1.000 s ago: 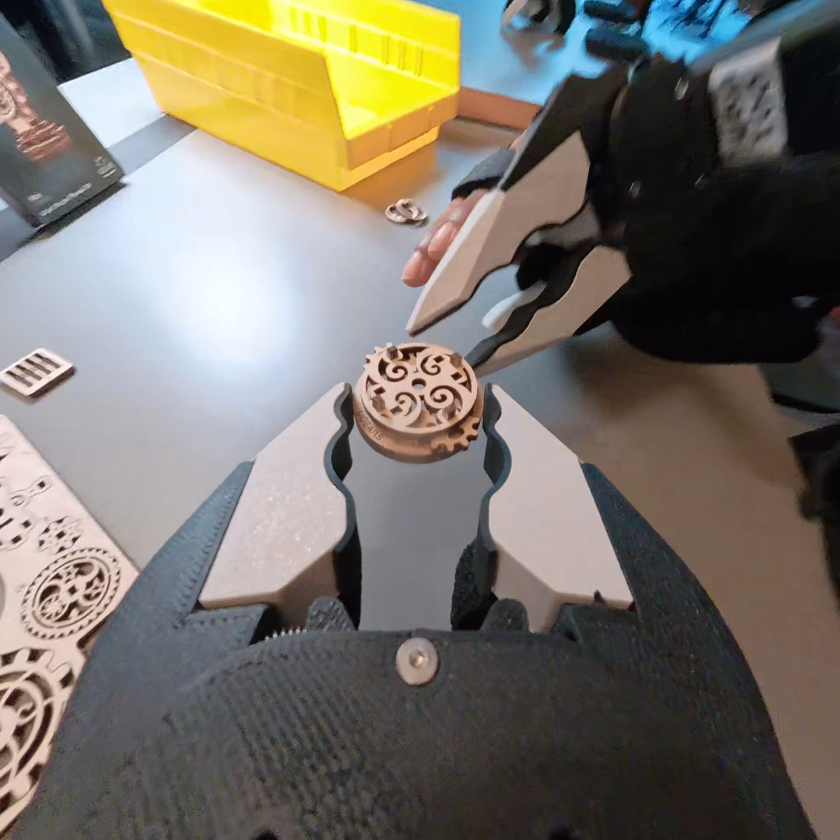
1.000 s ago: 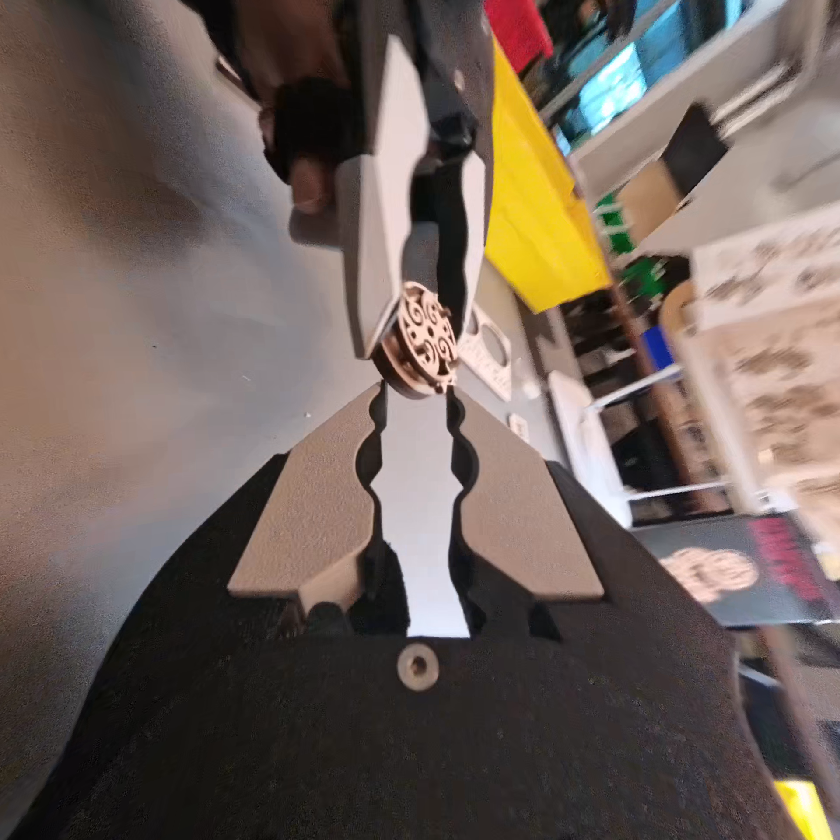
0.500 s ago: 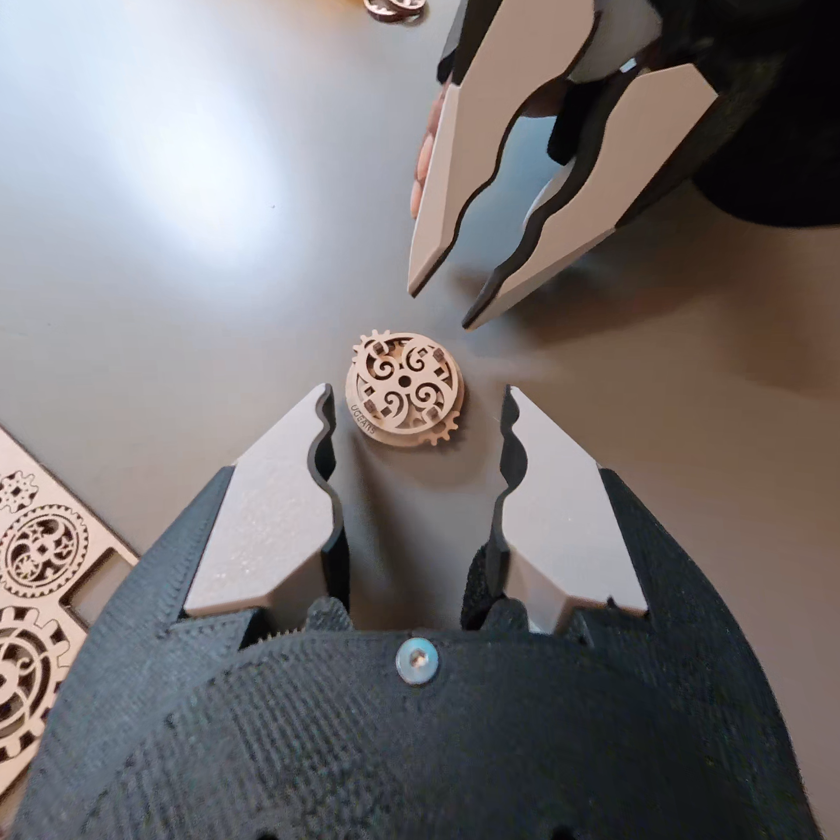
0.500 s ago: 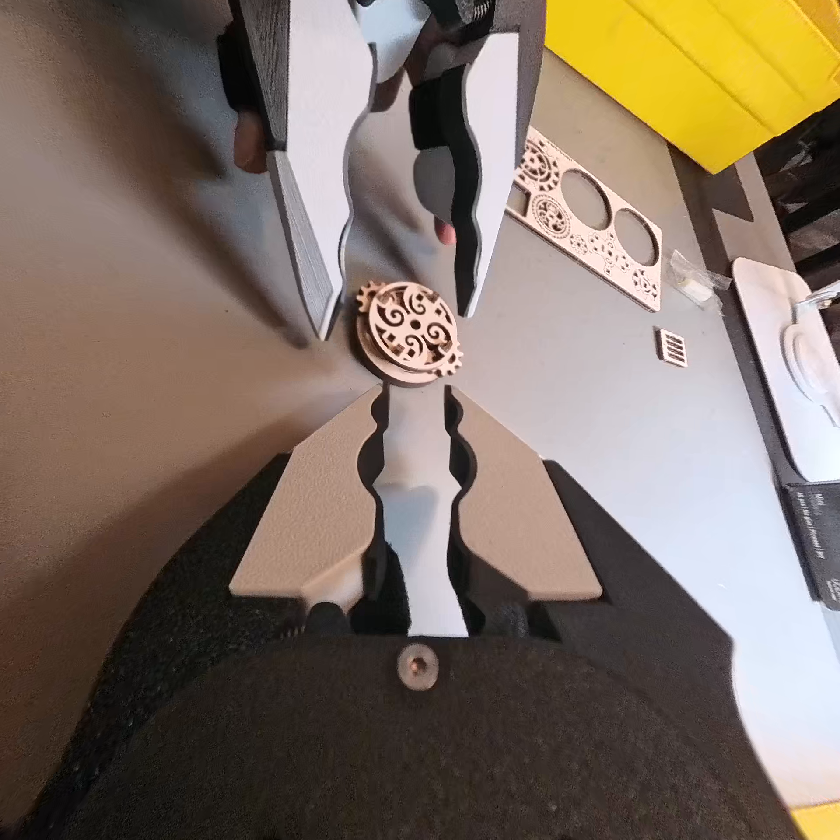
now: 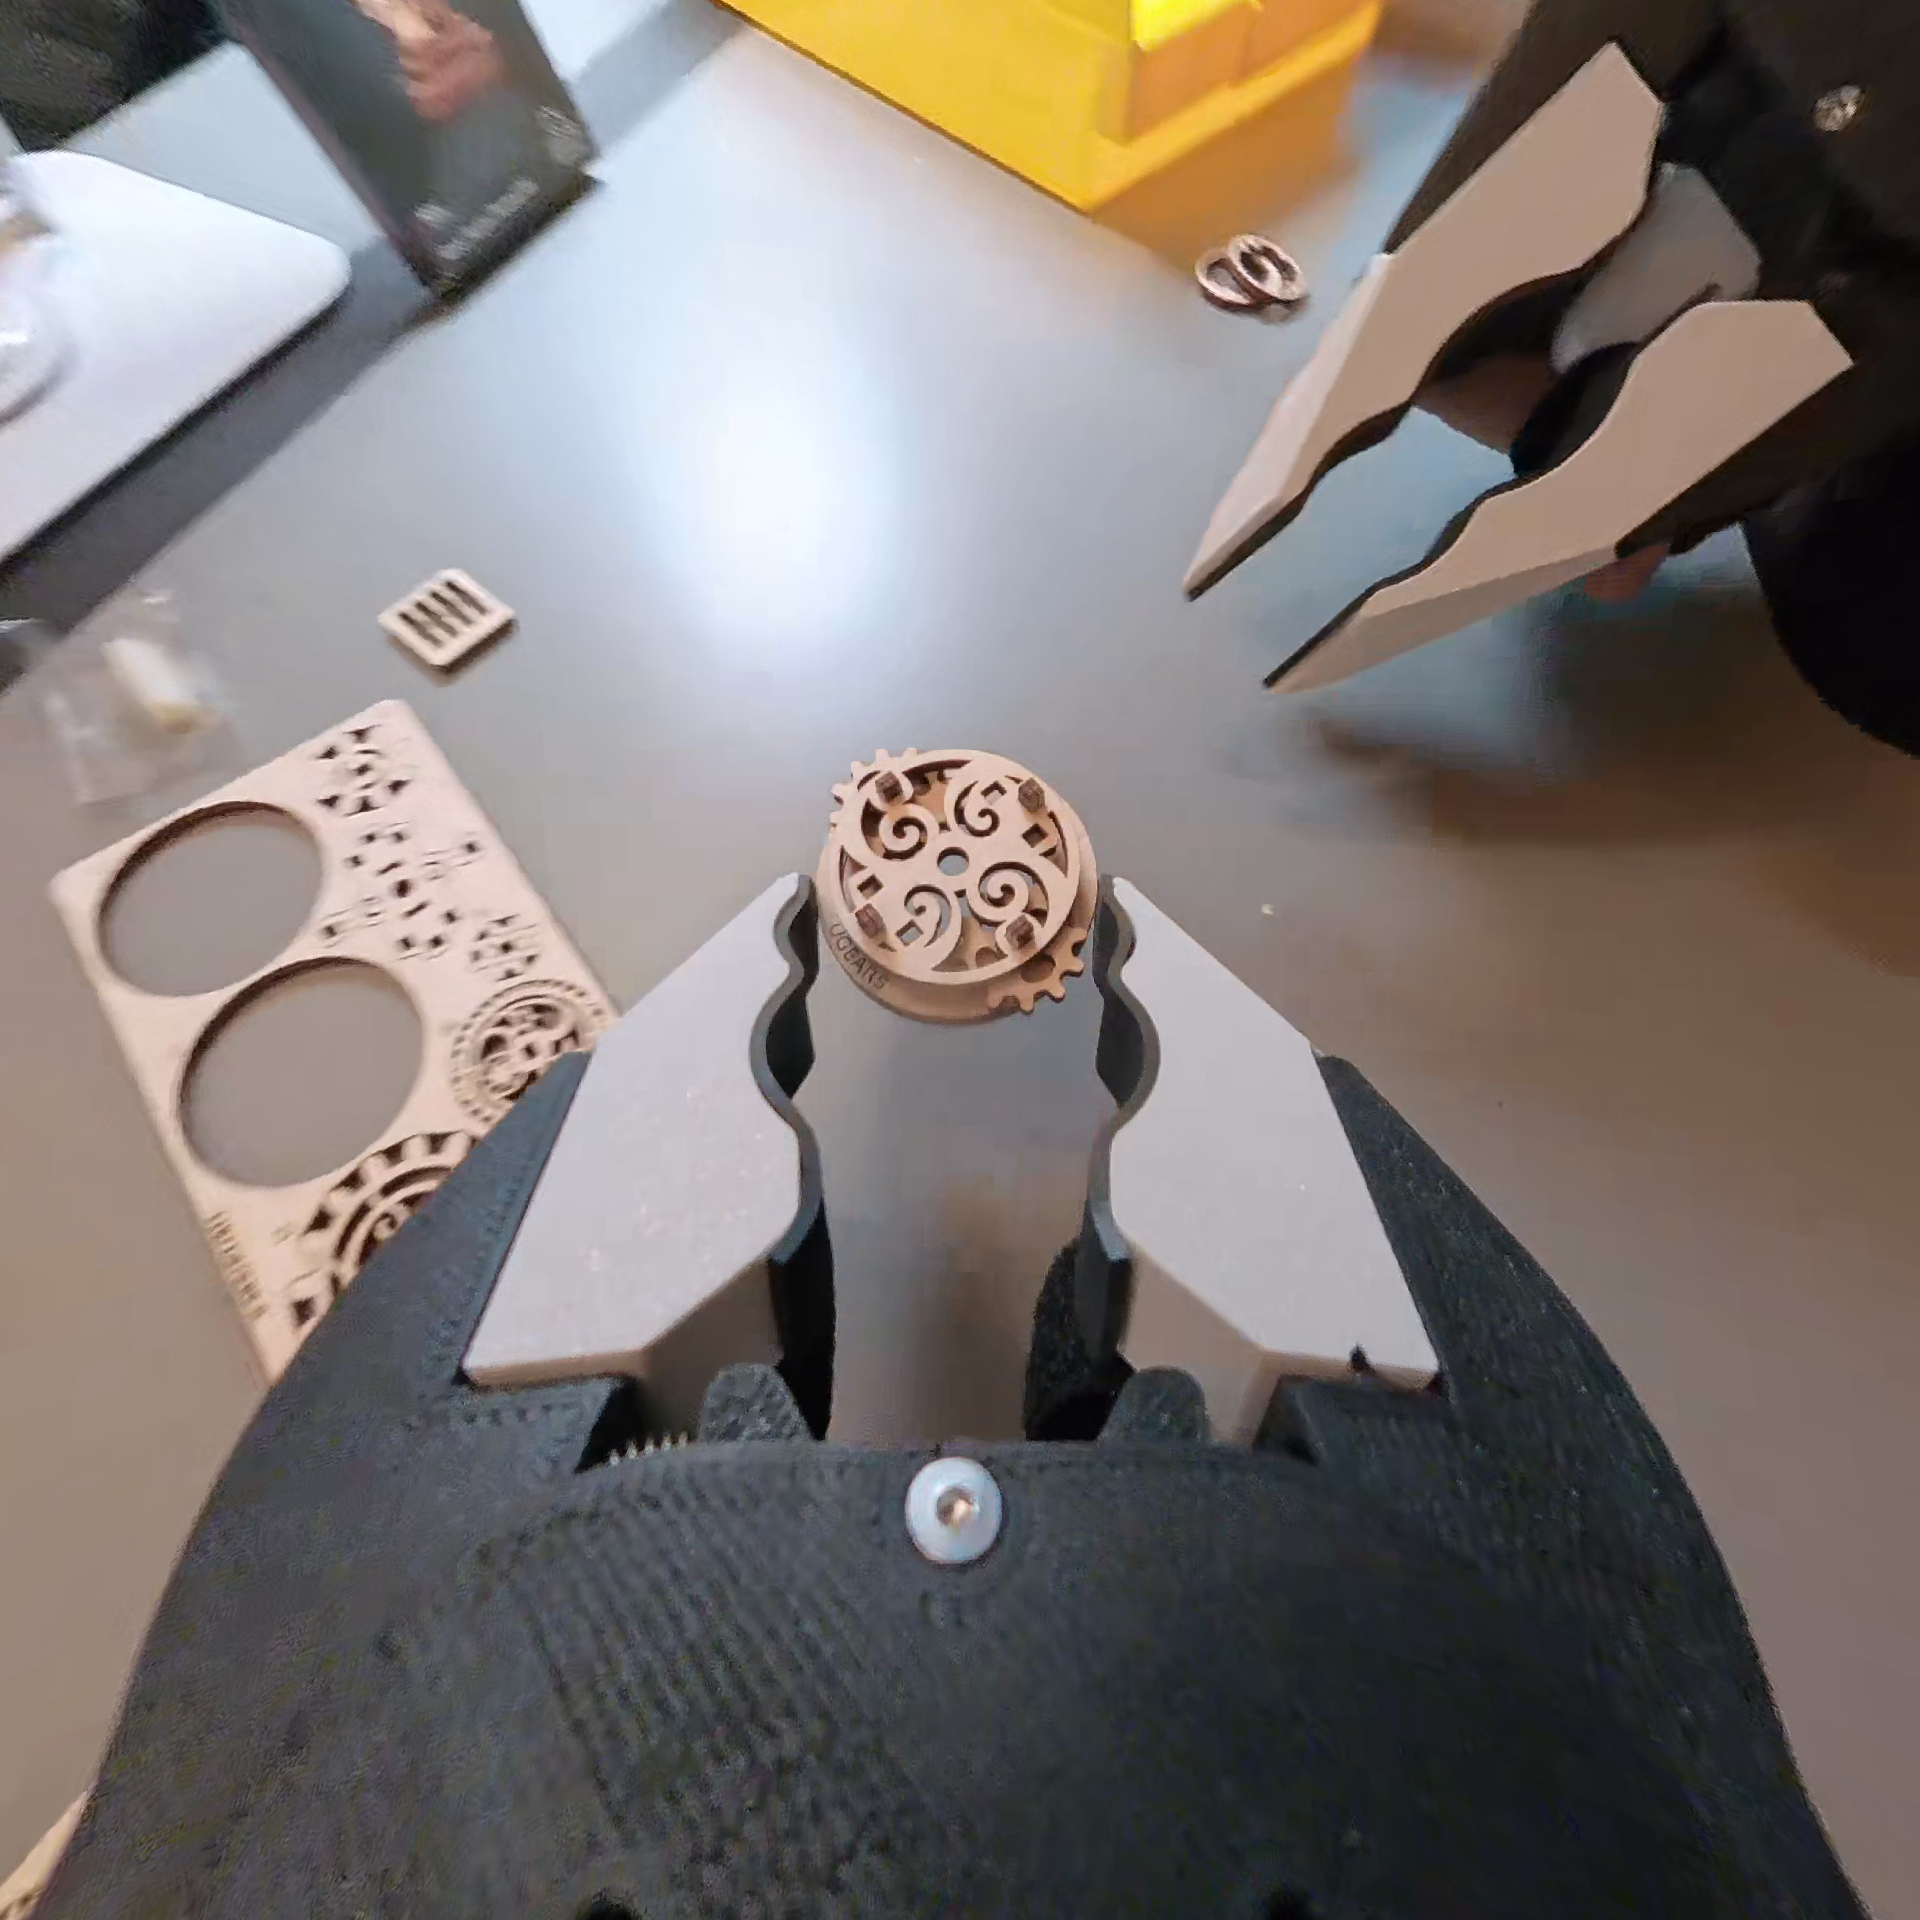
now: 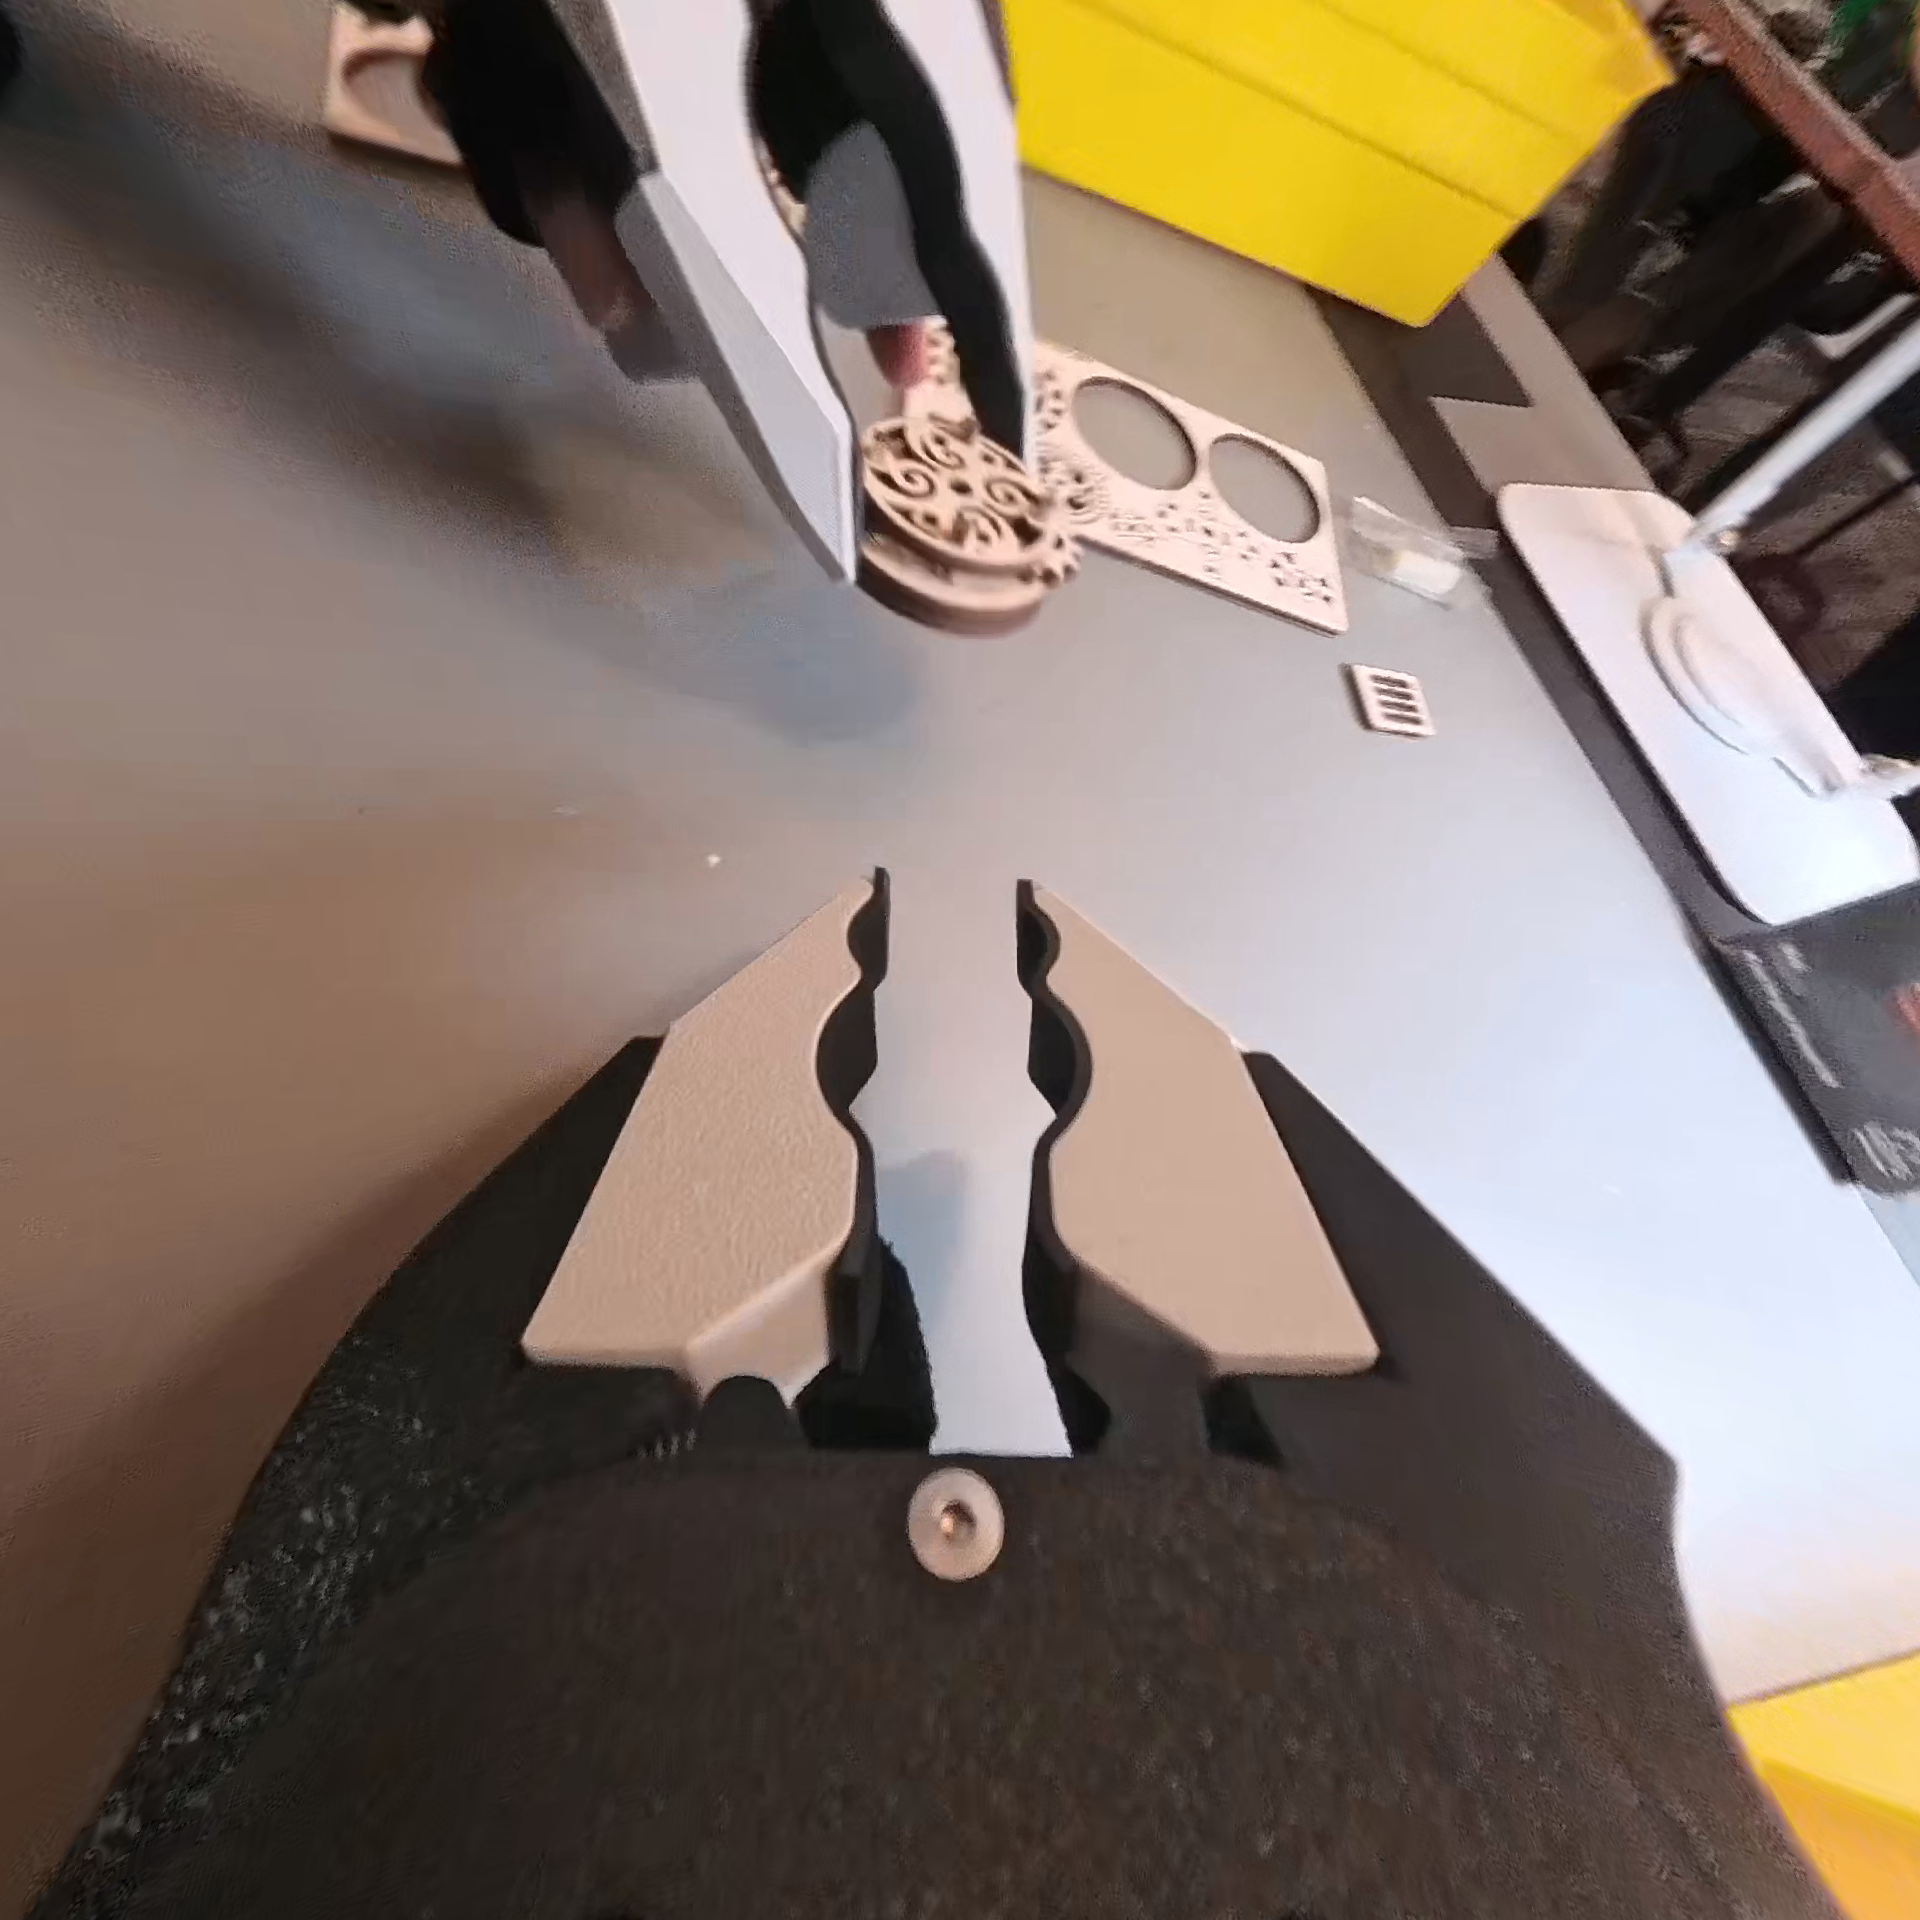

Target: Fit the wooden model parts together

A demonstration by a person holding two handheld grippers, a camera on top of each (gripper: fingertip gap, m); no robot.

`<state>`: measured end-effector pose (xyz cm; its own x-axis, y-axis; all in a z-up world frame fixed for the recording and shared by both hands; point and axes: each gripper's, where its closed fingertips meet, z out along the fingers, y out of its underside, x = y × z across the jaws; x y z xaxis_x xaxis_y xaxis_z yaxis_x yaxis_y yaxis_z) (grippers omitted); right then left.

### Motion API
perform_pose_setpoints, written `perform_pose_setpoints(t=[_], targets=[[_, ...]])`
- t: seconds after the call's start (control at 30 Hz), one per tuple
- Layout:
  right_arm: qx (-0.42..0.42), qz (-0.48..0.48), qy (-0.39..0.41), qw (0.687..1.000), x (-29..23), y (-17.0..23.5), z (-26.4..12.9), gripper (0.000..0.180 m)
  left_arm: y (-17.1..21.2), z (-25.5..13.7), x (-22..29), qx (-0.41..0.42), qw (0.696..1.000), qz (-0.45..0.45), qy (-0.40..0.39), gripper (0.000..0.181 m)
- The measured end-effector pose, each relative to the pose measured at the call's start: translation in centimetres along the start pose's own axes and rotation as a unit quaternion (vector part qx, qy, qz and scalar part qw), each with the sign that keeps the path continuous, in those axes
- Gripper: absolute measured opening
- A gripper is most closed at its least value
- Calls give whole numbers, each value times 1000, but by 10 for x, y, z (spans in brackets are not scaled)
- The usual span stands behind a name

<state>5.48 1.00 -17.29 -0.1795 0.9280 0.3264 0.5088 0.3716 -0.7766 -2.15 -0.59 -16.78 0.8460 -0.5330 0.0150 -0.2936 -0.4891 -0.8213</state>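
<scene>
The left gripper [image 5: 951, 914] is closed on the round wooden gear assembly [image 5: 956, 899], pinched at its fingertips and lifted off the grey table [image 5: 727, 436]; lettering is engraved on its rim. The right gripper [image 6: 951, 883], well apart to the right, stands slightly open and empty. The punched-out wooden sheet [image 5: 281, 977], also lettered, lies at left.

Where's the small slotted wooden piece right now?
The small slotted wooden piece lies flat on the grey table, left in the left wrist view, just beyond the punched-out wooden sheet and short of the black box.
</scene>
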Motion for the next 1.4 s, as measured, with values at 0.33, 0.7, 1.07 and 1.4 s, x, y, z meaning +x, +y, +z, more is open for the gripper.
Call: perform_pose_setpoints(t=[0.33,0.7,1.07,1.4], targets=[[81,110,132,982,65,-4,-30,22,-1,-3,-19,10,998,15,-52,52],[64,117,110,985,55,0,-16,21,13,35,22,-41,999,12,19,52],[19,125,68,990,62,-5,8,22,18,28,70,-49,989,-12,136,57],[27,99,60,993,78,-52,17,24,8,14,63,-22,990,13,136,40]])
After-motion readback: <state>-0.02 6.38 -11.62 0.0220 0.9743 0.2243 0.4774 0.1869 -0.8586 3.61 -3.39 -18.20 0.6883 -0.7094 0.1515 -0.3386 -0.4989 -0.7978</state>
